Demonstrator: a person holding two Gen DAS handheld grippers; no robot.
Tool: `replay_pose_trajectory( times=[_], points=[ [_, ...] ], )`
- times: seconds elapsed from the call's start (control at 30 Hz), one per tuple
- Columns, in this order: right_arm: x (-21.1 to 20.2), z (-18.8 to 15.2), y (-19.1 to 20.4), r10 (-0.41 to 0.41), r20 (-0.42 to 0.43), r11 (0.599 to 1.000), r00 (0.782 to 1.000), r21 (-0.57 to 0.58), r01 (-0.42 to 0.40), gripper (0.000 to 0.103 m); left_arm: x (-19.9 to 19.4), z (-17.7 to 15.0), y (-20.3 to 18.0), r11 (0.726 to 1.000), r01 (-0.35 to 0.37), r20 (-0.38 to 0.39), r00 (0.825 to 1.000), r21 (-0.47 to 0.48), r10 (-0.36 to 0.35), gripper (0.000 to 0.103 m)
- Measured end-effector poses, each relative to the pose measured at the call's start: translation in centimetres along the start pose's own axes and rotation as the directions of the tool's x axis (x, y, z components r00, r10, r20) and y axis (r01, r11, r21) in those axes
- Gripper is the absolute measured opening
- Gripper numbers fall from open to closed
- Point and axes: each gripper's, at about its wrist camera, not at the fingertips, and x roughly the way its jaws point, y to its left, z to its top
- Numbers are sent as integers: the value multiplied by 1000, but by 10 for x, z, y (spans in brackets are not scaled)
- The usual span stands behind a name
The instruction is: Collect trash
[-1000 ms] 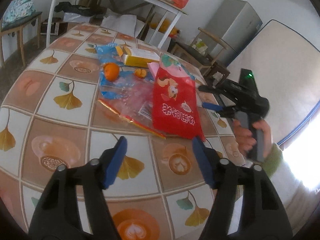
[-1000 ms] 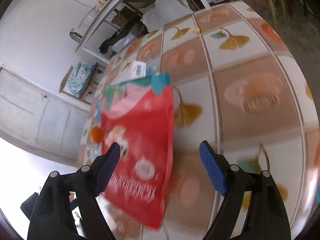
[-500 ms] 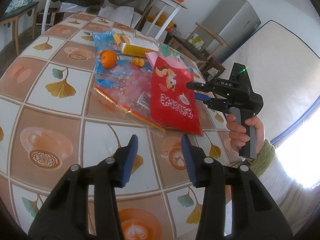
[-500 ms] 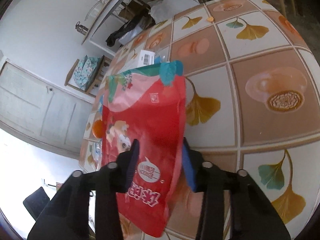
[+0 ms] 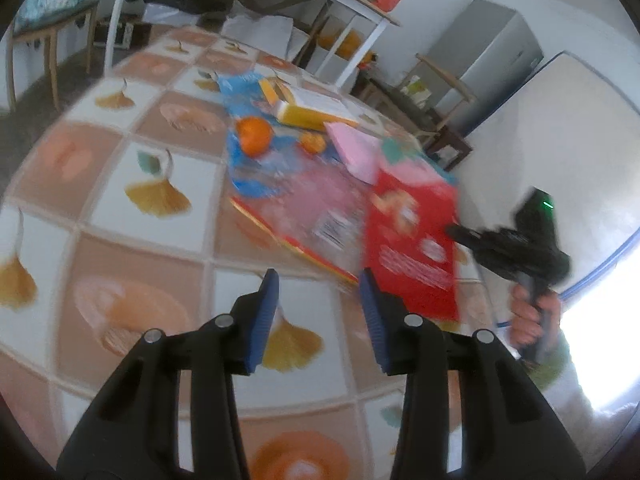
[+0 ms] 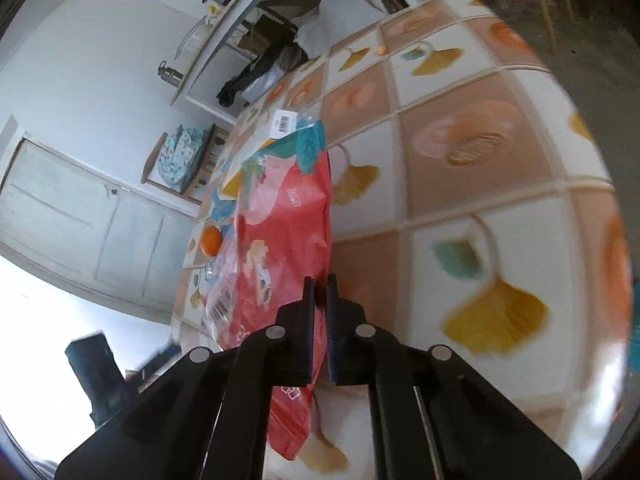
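Red snack bag point(image 6: 280, 240), printed, crinkled

Your left wrist cam looks down-forward across the tiled table point(image 5: 168, 184); right one views it from the opposite side, closer. Both share the red bag point(image 5: 412, 240) and orange point(image 6: 211, 240).

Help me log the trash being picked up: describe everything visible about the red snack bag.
The red snack bag is a flat, glossy, creased plastic pouch with white lettering, a cartoon figure and a teal, leaf-printed top. It looks empty and slants up off the tiled table. The right tongs have just closed on its long edge. Its far side overlaps a clear wrapper, beside a pink packet. The left tongs stand open, short of it.
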Motion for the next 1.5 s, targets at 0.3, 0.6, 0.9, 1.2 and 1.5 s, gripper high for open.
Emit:
replay_pose_trajectory(
  times=[0.3, 0.6, 0.9, 1.2, 1.5],
  points=[
    [-31, -28, -34, 3, 5, 998, 1000, 65, -3, 5, 51, 51, 27, 995, -78, -160, 983, 58, 87, 40],
    [-26, -35, -40, 23, -6, 997, 1000, 80, -22, 5, 67, 52, 31, 998, -60, -204, 977, -2, 58, 1],
    [-31, -39, -38, 17, -10, 996, 1000, 90, -16, 5, 50, 29, 15, 1000, 0, -206, 979, -8, -2, 0],
    [-37, -45, -45, 12, -17, 995, 1000, 100, -11, 5, 46, 41, 15, 1000, -5, -145, 989, -7, 4, 49],
    [-28, -47, -54, 39, -17, 990, 999, 138, -37, 5, 85, 70, 35, 999, -16, -203, 979, -31, 9, 17]
  ],
)
